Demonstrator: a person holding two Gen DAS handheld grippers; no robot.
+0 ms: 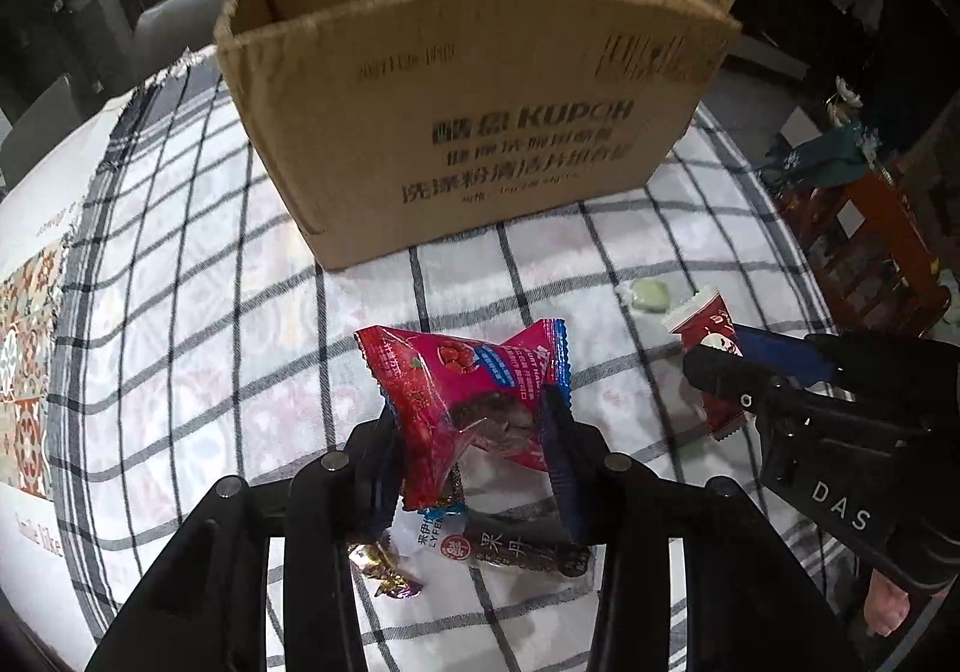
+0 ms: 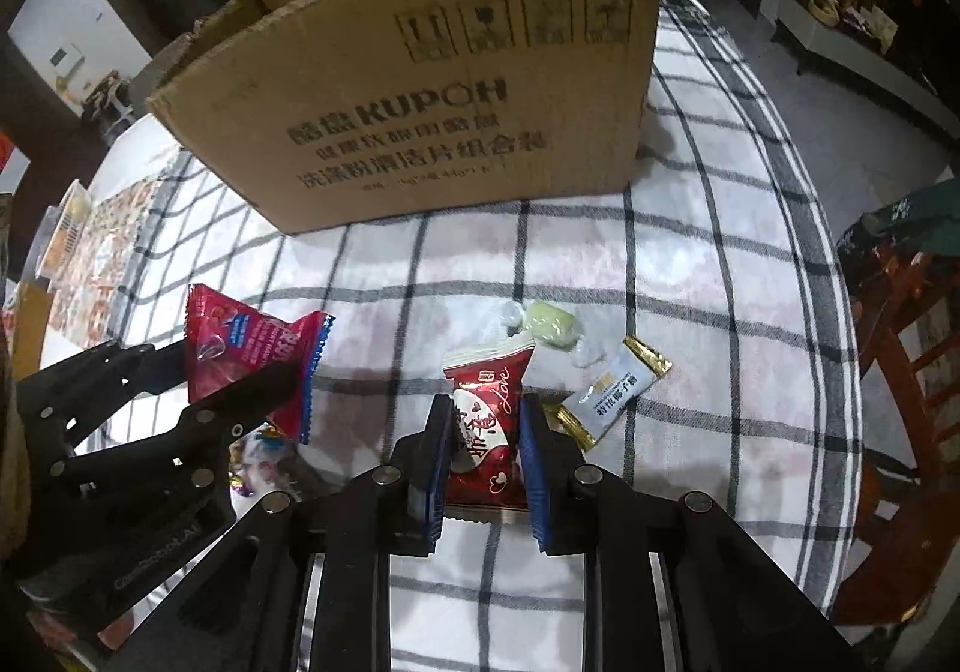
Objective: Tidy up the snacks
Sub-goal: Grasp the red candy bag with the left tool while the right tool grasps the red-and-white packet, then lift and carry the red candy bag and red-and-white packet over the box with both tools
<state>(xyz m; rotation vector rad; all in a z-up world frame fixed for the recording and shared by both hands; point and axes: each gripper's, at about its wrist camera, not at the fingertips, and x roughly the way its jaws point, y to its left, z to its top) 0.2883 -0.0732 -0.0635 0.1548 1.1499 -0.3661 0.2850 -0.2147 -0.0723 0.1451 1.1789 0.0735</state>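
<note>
An open cardboard box (image 1: 474, 132) stands on the checked tablecloth; it also shows in the right wrist view (image 2: 432, 90). My left gripper (image 1: 474, 432) is shut on a pink-red snack packet (image 1: 462, 378) and holds it above the cloth; the packet also shows in the right wrist view (image 2: 246, 354). My right gripper (image 2: 483, 432) is shut on a dark red candy packet (image 2: 489, 420), which also shows in the left wrist view (image 1: 714, 342), in front of the box.
On the cloth lie a pale green candy (image 2: 549, 324), a white and gold sachet (image 2: 618, 387), a dark packet (image 1: 522, 546) and a foil candy (image 1: 384, 570). A wooden chair (image 2: 900, 372) stands at the right table edge.
</note>
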